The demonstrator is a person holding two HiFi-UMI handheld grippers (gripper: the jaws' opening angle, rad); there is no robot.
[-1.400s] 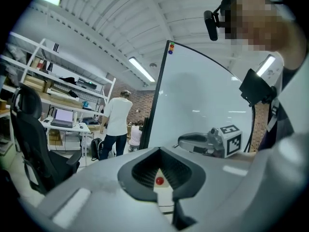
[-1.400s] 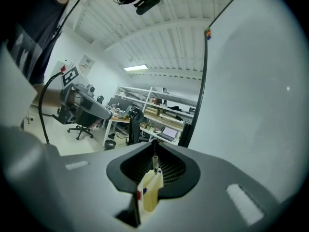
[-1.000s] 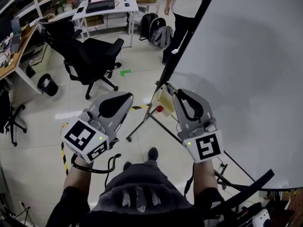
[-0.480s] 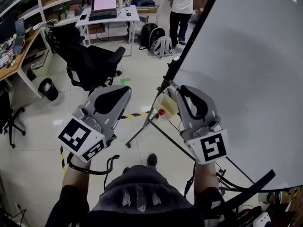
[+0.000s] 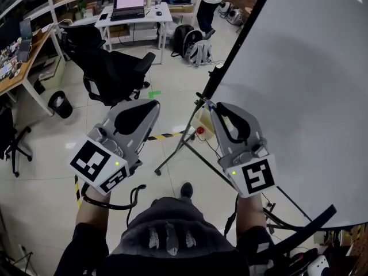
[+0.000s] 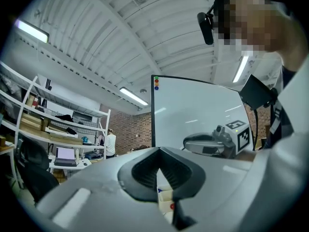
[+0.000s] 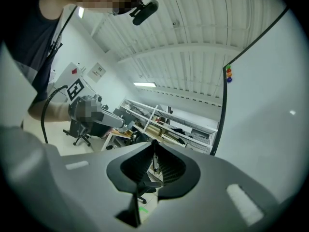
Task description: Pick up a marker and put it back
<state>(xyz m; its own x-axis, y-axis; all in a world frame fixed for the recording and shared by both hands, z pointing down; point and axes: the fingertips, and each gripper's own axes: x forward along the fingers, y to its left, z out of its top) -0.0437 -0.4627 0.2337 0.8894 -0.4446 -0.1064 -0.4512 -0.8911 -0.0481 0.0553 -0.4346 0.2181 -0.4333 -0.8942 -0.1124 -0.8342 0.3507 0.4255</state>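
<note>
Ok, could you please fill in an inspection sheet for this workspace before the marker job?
Surface: whiteboard blank; tiled floor.
Job's things: pale box beside the whiteboard's frame, something blue in it; no marker clearly seen.
Clutter: backpacks, bin.
Grippers: left hand-held gripper jaw tips together, empty; right hand-held gripper narrow slit between jaws, empty.
Cables: black cord looped at the left wrist.
Surroundings: office chairs, desk with laptop, a person standing.
</note>
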